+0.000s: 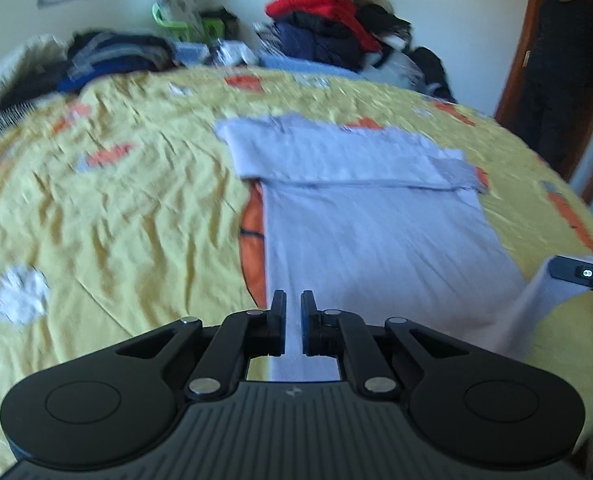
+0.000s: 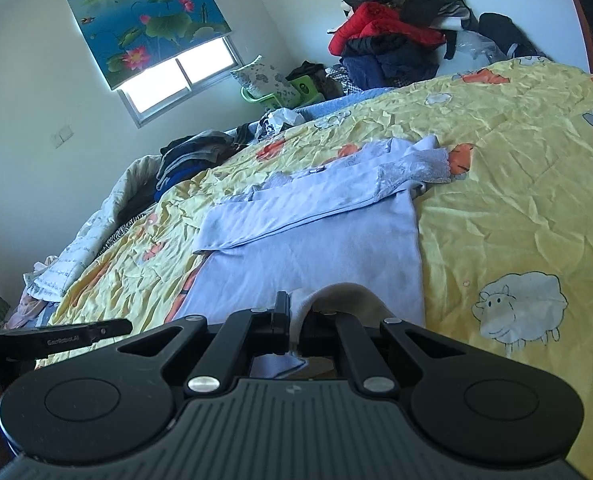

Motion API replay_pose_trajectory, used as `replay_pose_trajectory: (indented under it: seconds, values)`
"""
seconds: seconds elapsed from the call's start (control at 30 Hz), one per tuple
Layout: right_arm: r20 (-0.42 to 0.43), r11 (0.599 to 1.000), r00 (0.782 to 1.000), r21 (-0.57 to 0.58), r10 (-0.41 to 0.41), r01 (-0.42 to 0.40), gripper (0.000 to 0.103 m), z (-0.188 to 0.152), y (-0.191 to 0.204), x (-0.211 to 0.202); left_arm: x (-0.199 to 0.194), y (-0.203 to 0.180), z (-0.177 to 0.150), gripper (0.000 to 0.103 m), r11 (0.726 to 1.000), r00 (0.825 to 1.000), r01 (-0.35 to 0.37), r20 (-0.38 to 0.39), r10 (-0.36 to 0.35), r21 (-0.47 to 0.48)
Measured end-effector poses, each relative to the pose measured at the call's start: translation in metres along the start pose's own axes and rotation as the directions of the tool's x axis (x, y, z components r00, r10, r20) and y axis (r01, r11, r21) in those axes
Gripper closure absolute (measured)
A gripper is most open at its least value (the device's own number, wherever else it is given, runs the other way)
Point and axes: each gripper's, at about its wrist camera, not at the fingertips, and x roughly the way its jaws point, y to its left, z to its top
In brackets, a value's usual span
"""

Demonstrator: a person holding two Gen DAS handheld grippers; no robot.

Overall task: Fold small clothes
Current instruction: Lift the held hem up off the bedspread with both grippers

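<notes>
A pale lilac top lies spread on the yellow bedspread, its sleeves folded across the upper part. My left gripper is shut on the near left corner of its hem, cloth running between the pads. My right gripper is shut on the near right corner of the lilac top, whose hem bulges up over the right finger. The right gripper's finger shows at the far right of the left wrist view with the cloth lifted off the bed. The left gripper's finger shows at the left of the right wrist view.
Heaps of dark and red clothes sit at the far side of the bed, with a second dark pile to the left. A person in dark clothing stands in the doorway at right. A green basket stands under the window.
</notes>
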Motion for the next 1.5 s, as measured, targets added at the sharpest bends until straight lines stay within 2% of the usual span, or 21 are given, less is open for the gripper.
replay_pose_trajectory:
  seconds: [0.1,0.17,0.23,0.3,0.37,0.47,0.5,0.53,0.57,0.6,0.7,0.73,0.77,0.83,0.97,1.07,1.1,1.13,1.27,1.37,1.5]
  values:
    - [-0.005,1.0,1.0,0.003,0.005,-0.005,0.097,-0.002,-0.001,-0.007,-0.001,0.017,-0.01,0.095,0.997,0.996,0.062,-0.063,-0.064,-0.036]
    - [-0.012,1.0,1.0,0.004,0.001,-0.001,0.097,-0.004,-0.003,-0.012,0.001,0.028,-0.019,0.095,0.992,0.986,0.105,-0.125,-0.114,-0.071]
    - [-0.02,1.0,1.0,0.013,0.002,-0.002,0.097,-0.007,-0.006,-0.015,0.004,0.039,-0.031,0.094,0.976,0.963,0.18,-0.179,-0.2,-0.123]
    - [-0.026,1.0,1.0,0.025,0.001,0.0,0.097,-0.009,-0.009,-0.016,0.009,0.048,-0.043,0.092,0.952,0.932,0.242,-0.229,-0.282,-0.187]
    - [-0.03,1.0,1.0,0.03,-0.001,0.002,0.097,-0.01,-0.01,-0.016,0.01,0.054,-0.053,0.089,0.932,0.919,0.279,-0.218,-0.329,-0.233]
    - [-0.034,1.0,0.999,0.027,-0.003,0.004,0.097,-0.014,-0.01,-0.019,0.01,0.059,-0.057,0.067,0.894,0.891,0.35,-0.193,-0.41,-0.281]
    - [-0.036,1.0,0.999,0.027,-0.003,0.004,0.097,-0.014,-0.01,-0.021,0.011,0.058,-0.057,0.05,0.88,0.878,0.38,-0.188,-0.44,-0.284]
    - [-0.039,1.0,0.999,0.027,-0.003,0.004,0.097,-0.015,-0.01,-0.022,0.01,0.055,-0.056,0.038,0.869,0.866,0.409,-0.183,-0.466,-0.279]
    - [-0.041,1.0,0.999,0.027,-0.004,0.005,0.097,-0.015,-0.01,-0.024,0.009,0.051,-0.056,0.038,0.872,0.867,0.41,-0.183,-0.464,-0.269]
    - [-0.04,1.0,0.999,0.028,-0.006,0.007,0.097,-0.016,-0.011,-0.026,0.006,0.048,-0.056,0.038,0.883,0.876,0.399,-0.182,-0.446,-0.247]
    - [-0.035,0.999,0.999,0.037,-0.007,0.008,0.097,-0.016,-0.013,-0.029,-0.003,0.052,-0.057,0.038,0.927,0.924,0.32,-0.152,-0.351,-0.198]
    - [-0.037,0.999,0.999,0.041,-0.005,0.006,0.097,-0.017,-0.014,-0.029,-0.003,0.057,-0.057,0.038,0.93,0.929,0.305,-0.151,-0.338,-0.206]
    - [-0.04,0.999,0.999,0.044,-0.004,0.005,0.097,-0.017,-0.015,-0.028,-0.003,0.062,-0.058,0.038,0.918,0.92,0.324,-0.149,-0.362,-0.228]
    - [-0.044,0.999,0.999,0.043,-0.007,0.009,0.097,-0.017,-0.016,-0.027,0.002,0.07,-0.058,0.037,0.884,0.885,0.382,-0.168,-0.434,-0.271]
    - [-0.051,0.999,0.999,0.043,-0.005,0.008,0.096,-0.018,-0.014,-0.024,0.025,0.081,-0.059,0.037,0.763,0.756,0.545,-0.19,-0.627,-0.348]
    - [-0.053,0.999,0.999,0.043,-0.006,0.008,0.095,-0.018,-0.014,-0.024,0.042,0.097,-0.063,0.037,0.65,0.666,0.61,-0.151,-0.731,-0.453]
    - [-0.053,0.999,0.999,0.043,-0.005,0.007,0.095,-0.018,-0.014,-0.024,0.044,0.101,-0.064,0.037,0.619,0.641,0.631,-0.136,-0.756,-0.468]
    - [-0.053,0.999,0.999,0.043,-0.004,0.006,0.095,-0.018,-0.014,-0.024,0.045,0.103,-0.065,0.037,0.602,0.631,0.637,-0.123,-0.766,-0.481]
    - [-0.054,0.999,0.999,0.046,-0.003,0.006,0.094,-0.019,-0.013,-0.024,0.036,0.108,-0.071,0.037,0.613,0.663,0.63,-0.081,-0.744,-0.477]
    - [-0.066,0.999,0.998,0.046,-0.002,0.005,0.092,-0.022,-0.014,-0.021,0.04,0.098,-0.066,0.037,0.622,0.666,0.623,-0.095,-0.739,-0.475]
    - [-0.071,0.998,0.997,0.057,0.005,-0.001,0.092,-0.024,-0.014,-0.019,0.039,0.069,-0.059,0.038,0.714,0.717,0.595,-0.159,-0.679,-0.37]
